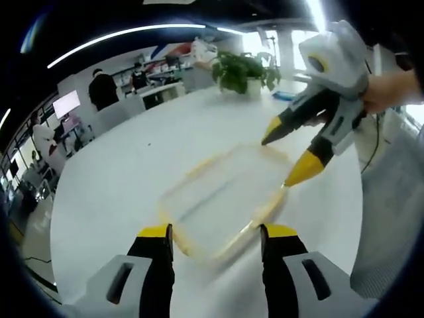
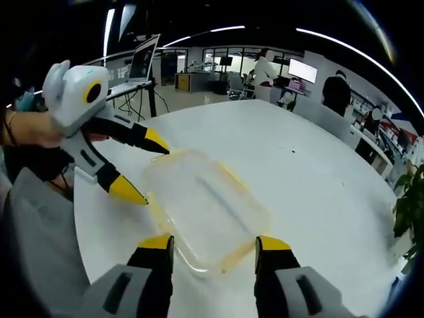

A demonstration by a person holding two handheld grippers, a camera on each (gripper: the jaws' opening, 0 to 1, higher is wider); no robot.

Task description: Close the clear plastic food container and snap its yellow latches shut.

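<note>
Surface [image 1: 132, 172]: white, round-edged, wide, carrying the work; an office room with desks, screens and standing people lies beyond it. Potted plant [image 1: 246, 71]: green, at the far edge of the surface in the left gripper view, well apart from the work. Container [image 1: 222, 199]: clear plastic, rectangular, with yellow trim along its rim, lying flat on the surface near the person's side, between the two claws; seen again in the right gripper view [image 2: 205, 209]. The lid appears to be lying on top of the box, so closing looks largely done, though motion blur leaves it unclear whether it is fully seated. Latches: the yellow along the edges is too smeared to tell any one latch as up or snapped down; judged as the part still to do, or at least still to check. Left claw [image 1: 215, 232]: released, jaws spread wide to either side of the container's near end, gripping nothing; in the right gripper view it comes in from the left [image 2: 154, 171], yellow tips parted at the container's far corner, a hand behind it. Right claw [image 2: 213, 244]: likewise released, jaws straddling the container's near end without clamping; in the left gripper view [image 1: 283, 159] its parted tips sit at the far right corner.
</note>
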